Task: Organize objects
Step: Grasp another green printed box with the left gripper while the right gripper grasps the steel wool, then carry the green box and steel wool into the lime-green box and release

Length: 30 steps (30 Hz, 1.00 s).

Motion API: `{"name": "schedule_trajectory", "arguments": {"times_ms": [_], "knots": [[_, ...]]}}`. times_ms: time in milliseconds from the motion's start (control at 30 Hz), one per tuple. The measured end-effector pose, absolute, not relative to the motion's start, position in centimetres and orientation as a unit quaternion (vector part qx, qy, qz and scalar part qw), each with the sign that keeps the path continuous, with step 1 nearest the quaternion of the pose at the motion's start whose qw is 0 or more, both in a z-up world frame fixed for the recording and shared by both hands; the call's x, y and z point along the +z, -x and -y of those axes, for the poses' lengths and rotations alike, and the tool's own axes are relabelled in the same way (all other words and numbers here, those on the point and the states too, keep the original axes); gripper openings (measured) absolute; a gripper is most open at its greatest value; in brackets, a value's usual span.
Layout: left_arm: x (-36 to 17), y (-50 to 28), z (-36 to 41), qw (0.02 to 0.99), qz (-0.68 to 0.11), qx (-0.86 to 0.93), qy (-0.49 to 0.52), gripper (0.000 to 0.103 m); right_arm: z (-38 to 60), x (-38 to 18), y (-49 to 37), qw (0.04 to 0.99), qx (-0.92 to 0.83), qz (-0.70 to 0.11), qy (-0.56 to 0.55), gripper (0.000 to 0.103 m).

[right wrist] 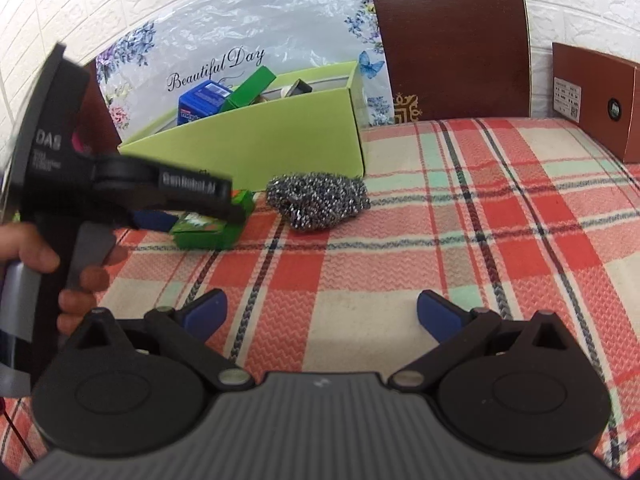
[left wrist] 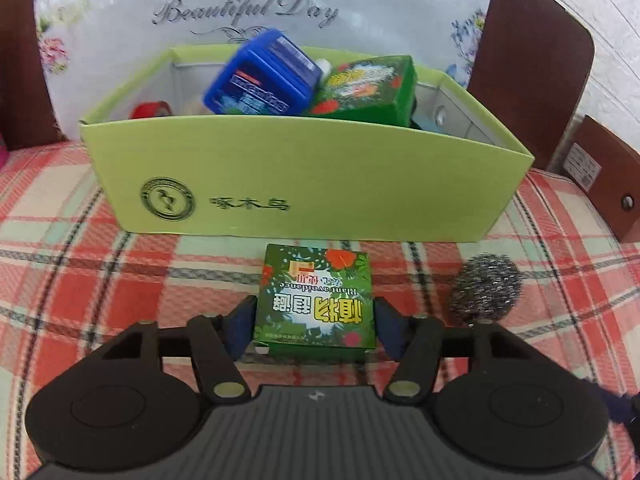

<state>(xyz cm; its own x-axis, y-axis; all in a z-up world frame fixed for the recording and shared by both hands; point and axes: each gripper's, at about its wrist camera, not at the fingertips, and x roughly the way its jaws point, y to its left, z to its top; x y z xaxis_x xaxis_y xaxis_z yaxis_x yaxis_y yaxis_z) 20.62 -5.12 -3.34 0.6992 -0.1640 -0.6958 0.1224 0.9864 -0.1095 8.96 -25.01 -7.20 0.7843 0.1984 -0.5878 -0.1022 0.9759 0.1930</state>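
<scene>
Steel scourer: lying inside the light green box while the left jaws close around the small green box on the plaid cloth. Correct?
Not quite. The steel scourer lies on the plaid cloth outside the light green box, as the right wrist view shows. The left gripper does bracket the small green box.

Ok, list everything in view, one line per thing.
green carton: 1, on the cloth, between the left gripper's fingers
steel wool scourer: 1, silver, right of that carton
storage box: 1, lime, behind them
blue box: 1, inside the storage box
second green carton: 1, inside, beside the blue one
red tape roll: 1, inside, left end
plaid cloth: 1, red and cream
left gripper: around the carton
right gripper: open, empty
</scene>
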Motion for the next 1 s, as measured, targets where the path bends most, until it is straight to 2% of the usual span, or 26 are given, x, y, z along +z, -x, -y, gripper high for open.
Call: {"name": "schedule_trajectory", "arguments": {"times_ms": [167, 333, 400, 433, 467, 533, 767, 1000], "knots": [[-3.3, -18.1, 2.6, 0.917, -0.391, -0.074, 0.039, 0.063, 24.9, -6.6, -12.5, 0.945, 0.075, -0.309, -0.084, 0.102], [-3.6, -16.9, 1.7, 0.918, -0.391, -0.066, 0.036, 0.064, 23.8, -6.6, -17.0, 0.936, 0.075, -0.325, -0.11, 0.094], [-3.6, -16.8, 1.9, 0.918, -0.39, -0.065, 0.029, 0.064, 23.6, -7.0, -17.9, 0.932, 0.064, -0.336, -0.118, 0.082], [-3.6, -16.8, 2.0, 0.918, -0.39, -0.064, 0.026, 0.064, 23.7, -7.2, -18.1, 0.93, 0.06, -0.34, -0.123, 0.061], [-3.7, -16.7, 1.9, 0.918, -0.389, -0.065, 0.025, 0.064, 23.9, -7.3, -18.0, 0.93, 0.058, -0.341, -0.125, 0.054], [-3.7, -16.6, 1.9, 0.918, -0.39, -0.068, 0.026, 0.064, 24.2, -7.4, -16.9, 0.933, 0.073, -0.334, -0.117, 0.049], [-3.5, -15.1, 2.1, 0.914, -0.397, -0.082, 0.025, 0.063, 24.6, -7.1, -11.8, 0.937, 0.105, -0.328, -0.065, 0.043], [-1.7, -12.2, 2.1, 0.915, -0.385, -0.11, 0.054, 0.063, 25.2, -5.8, -6.9, 0.938, 0.121, -0.318, -0.073, 0.042]]}}
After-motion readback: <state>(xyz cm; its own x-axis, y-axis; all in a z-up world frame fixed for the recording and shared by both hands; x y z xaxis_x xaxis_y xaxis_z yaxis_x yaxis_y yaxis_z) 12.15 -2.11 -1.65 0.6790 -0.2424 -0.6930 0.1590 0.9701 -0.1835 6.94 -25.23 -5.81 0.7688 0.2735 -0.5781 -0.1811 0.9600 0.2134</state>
